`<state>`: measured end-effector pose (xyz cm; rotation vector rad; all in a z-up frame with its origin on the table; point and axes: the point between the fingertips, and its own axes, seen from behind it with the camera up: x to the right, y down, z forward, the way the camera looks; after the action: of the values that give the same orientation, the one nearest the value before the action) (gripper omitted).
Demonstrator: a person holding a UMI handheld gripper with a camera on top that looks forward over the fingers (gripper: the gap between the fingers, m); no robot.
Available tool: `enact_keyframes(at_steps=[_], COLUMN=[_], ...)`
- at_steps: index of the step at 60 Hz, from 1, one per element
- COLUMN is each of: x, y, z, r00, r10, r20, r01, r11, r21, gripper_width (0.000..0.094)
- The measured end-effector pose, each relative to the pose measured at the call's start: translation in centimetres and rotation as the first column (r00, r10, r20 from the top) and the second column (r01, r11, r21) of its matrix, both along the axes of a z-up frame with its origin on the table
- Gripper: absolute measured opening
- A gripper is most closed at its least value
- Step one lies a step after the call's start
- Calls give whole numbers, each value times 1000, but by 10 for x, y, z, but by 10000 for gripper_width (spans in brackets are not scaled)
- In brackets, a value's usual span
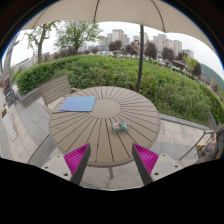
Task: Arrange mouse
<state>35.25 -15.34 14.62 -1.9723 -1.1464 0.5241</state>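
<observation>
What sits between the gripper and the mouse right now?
Nothing visible. The gripper is open, fingers apart over the near edge of the round slatted table; the mouse lies beyond them on bare slats. The blue pad lies further off, aside.

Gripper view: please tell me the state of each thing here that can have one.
gripper: open, fingers apart, holding nothing.
mouse: resting on the round slatted table, ahead of the fingers, untouched.
blue mouse pad: lying flat on the table, nothing on it.
parasol: open, on its pole.

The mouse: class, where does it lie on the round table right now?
In the gripper view, the mouse lies on the round slatted table, right of the blue mat and well ahead of the open tongs.
</observation>
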Motion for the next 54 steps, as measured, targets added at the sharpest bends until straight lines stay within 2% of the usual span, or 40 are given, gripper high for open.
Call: enact_keyframes(at_steps=[8, 30, 54], x=[-9, -70, -136], y=[3, 37, 93], z=[-4, -81, -146], r00=[999, 998, 998], r10=[13, 21, -7], r20=[-36, -67, -65], r01=[-12, -16, 10], r11=[1000, 997, 999], r21=[24, 73, 32], gripper_width=[854, 854, 855])
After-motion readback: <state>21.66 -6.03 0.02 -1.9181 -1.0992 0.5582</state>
